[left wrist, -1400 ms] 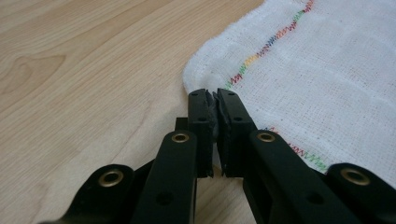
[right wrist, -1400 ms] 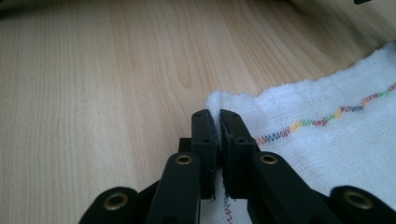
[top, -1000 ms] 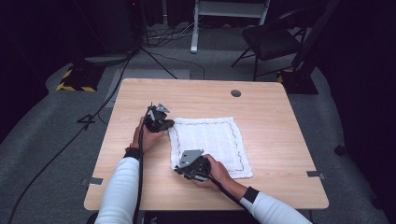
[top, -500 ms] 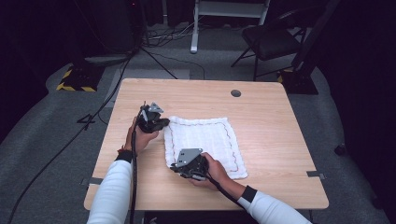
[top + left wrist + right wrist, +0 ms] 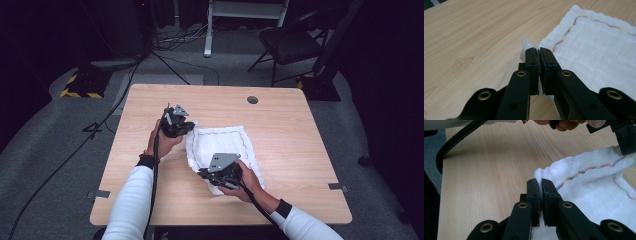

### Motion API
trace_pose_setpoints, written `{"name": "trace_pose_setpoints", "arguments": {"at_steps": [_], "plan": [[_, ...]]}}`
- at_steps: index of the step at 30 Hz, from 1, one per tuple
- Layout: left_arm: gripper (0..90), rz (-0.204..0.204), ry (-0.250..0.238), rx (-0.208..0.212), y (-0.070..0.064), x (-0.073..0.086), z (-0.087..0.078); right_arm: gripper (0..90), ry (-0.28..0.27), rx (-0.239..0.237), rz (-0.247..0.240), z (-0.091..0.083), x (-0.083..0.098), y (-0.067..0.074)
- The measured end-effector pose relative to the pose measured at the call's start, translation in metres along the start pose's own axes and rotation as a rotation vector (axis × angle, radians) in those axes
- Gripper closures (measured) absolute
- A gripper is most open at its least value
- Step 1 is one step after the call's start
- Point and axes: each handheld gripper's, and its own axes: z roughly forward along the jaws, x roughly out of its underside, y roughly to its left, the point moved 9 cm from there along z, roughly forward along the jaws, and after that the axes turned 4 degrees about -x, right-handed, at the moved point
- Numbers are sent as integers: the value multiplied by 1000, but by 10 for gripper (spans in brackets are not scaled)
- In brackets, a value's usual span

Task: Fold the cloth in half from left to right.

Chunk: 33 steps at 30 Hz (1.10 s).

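High view: wooden table (image 5: 295, 145) at frame centre. A white cloth (image 5: 227, 145) lies just right of the table's middle, edged with a wavy multicoloured stitched line.

Left gripper (image 5: 186, 129), centre-left of the frame, sits at the cloth's upper-left corner. In the left gripper view its fingers (image 5: 532, 62) are pressed together with a bit of white cloth (image 5: 594, 47) pinched between the tips; a small tuft of the corner sticks out beyond them. The rest of the cloth spreads flat to the upper right of that frame.

Right gripper (image 5: 204, 175), lower centre of the high view, sits at the cloth's lower-left edge. In the right gripper view its fingers (image 5: 533, 188) are closed on a raised fold of cloth (image 5: 594, 187); the fabric bunches up just past the tips. The left gripper (image 5: 627, 137) and its hand (image 5: 564, 123) appear at the top right of that frame, with a black cable (image 5: 454, 141) curving in at upper left.

No brand, label or writing can be read on the cloth, grippers or table.

A round grommet (image 5: 252, 100) sits in the table's upper right. A chair (image 5: 290, 42) stands on the floor at the top of the frame.
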Motion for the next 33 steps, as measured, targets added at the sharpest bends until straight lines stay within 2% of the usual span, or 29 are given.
{"name": "trace_pose_setpoints", "arguments": {"at_steps": [8, 10, 24, 33], "plan": [[856, 38, -6, 15, -18, -18, 11, 858, -13, 31, 24, -25, 14, -10], [856, 33, -15, 22, -21, -22, 13, 858, -14, 37, 33, -32, 19, -13], [856, 66, -35, 52, -50, -45, 31, 858, -30, 90, 92, -74, 48, -26], [856, 86, -23, 75, -68, -54, 51, 858, -24, 122, 131, -93, 70, -35]]}}
